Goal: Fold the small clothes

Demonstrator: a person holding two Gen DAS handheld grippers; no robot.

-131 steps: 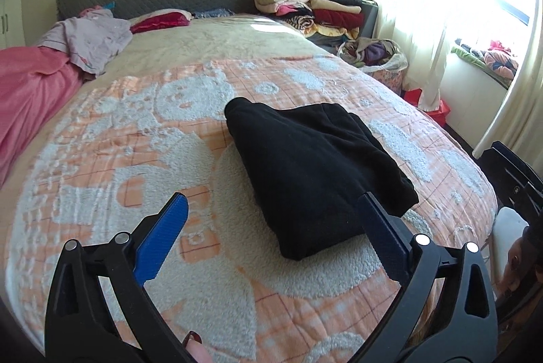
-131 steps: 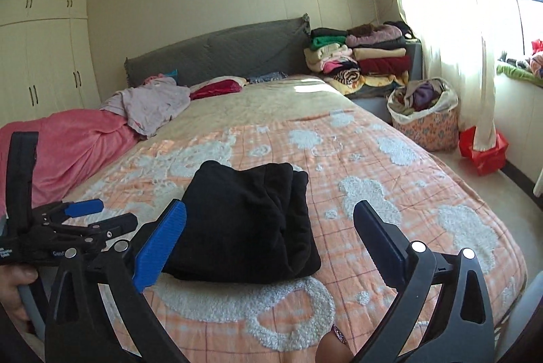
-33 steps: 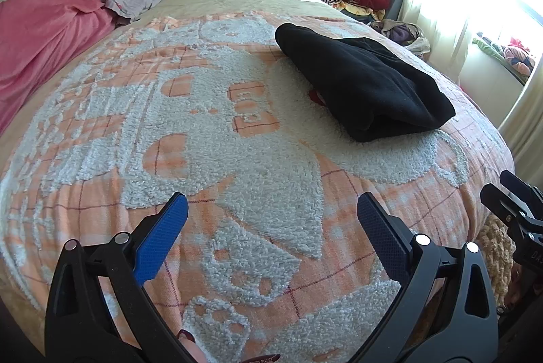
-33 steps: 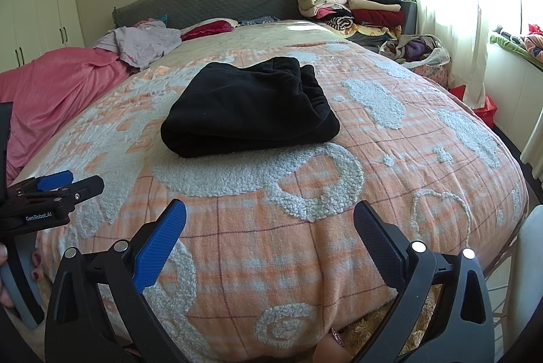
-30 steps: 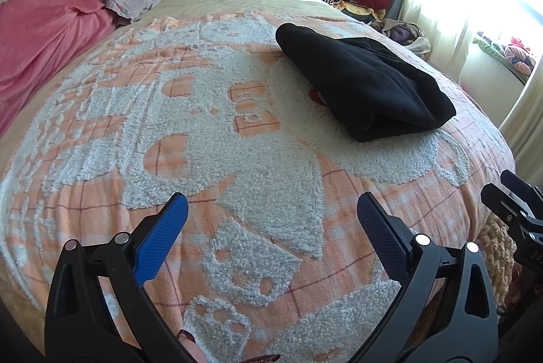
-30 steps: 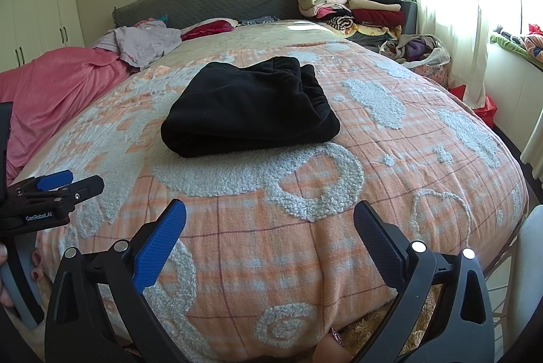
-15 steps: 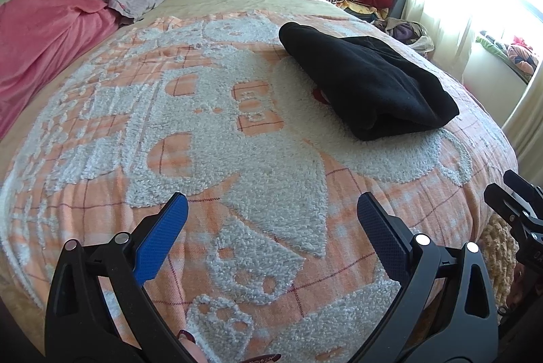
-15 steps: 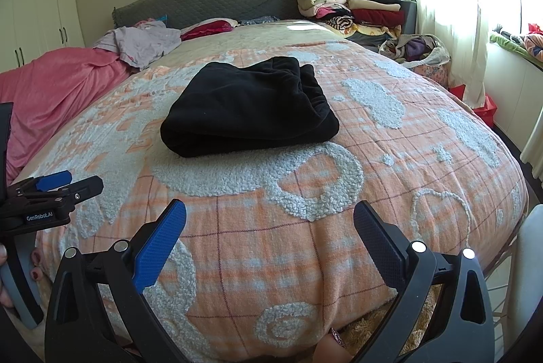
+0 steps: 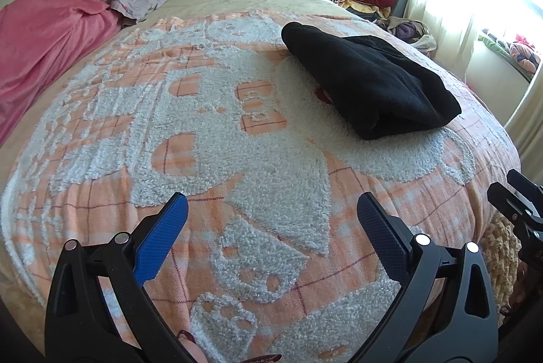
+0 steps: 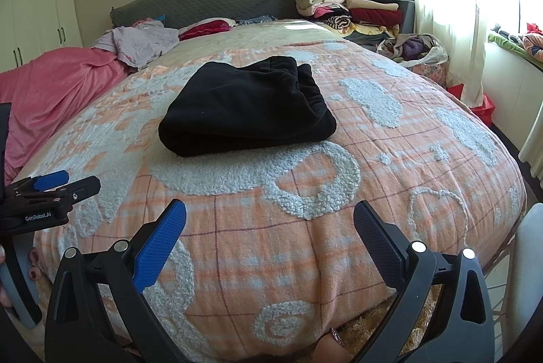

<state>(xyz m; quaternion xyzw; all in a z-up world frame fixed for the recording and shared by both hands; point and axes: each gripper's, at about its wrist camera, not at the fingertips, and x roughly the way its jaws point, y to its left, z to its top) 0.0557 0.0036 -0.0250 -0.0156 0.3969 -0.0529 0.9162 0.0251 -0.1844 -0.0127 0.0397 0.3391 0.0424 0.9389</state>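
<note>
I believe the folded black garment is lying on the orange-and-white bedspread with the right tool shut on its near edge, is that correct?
Not quite. The folded black garment does lie on the orange-and-white bedspread, but the right tool is open and well short of it, touching nothing, as the right wrist view shows.

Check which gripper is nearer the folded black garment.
Hard to call. The right gripper faces the folded black garment head-on; the left gripper sits off to its left. Both open, well short.

Bed [image 10: 424,159] with orange blanket; folded black garment [image 10: 247,106] mid-bed, pink cover [image 10: 51,81] left of garment.
</note>
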